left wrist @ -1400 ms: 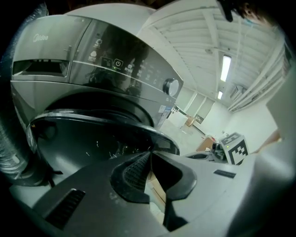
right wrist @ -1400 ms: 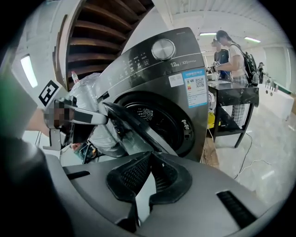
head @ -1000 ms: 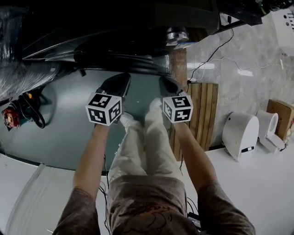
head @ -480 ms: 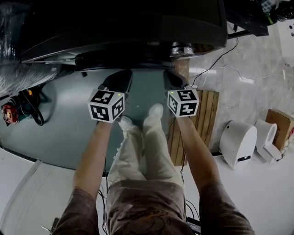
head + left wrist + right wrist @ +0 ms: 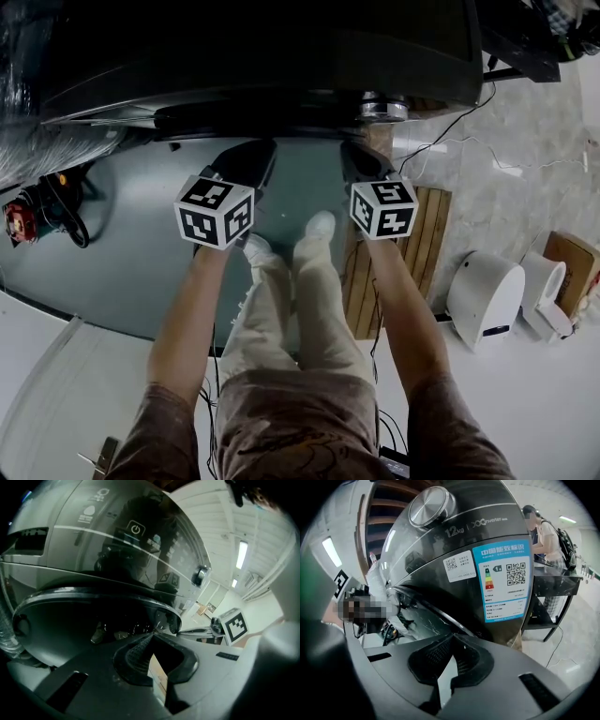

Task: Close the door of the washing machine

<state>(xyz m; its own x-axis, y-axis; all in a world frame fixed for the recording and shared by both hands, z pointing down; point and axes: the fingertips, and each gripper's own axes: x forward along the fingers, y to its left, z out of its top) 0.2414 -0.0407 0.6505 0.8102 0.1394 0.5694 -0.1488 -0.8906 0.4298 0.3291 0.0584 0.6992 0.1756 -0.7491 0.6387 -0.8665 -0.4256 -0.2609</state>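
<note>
The dark washing machine (image 5: 281, 56) fills the top of the head view. Its round door (image 5: 253, 120) shows as a curved dark band along the front. My left gripper (image 5: 246, 157) and right gripper (image 5: 356, 157) both point at that band, side by side, just below it. In the left gripper view the shut left gripper (image 5: 151, 637) sits close under the door's glass (image 5: 93, 616) and rim. From the right gripper view, the shut right gripper (image 5: 451, 637) faces the door's edge (image 5: 426, 611) below the energy label (image 5: 504, 581). Neither holds anything. Whether the door is latched cannot be told.
A wooden slatted pallet (image 5: 417, 253) lies right of my legs, with a white appliance (image 5: 486, 298) and a cardboard box (image 5: 572, 248) beyond it. A cable (image 5: 450, 112) runs across the floor. A red tool (image 5: 19, 220) and plastic-wrapped bulk (image 5: 47, 150) sit left. A person (image 5: 546, 531) stands by a table.
Both grippers have shifted a little toward the machine's front, the right one more. The door's dark band now lies flatter against the machine.
</note>
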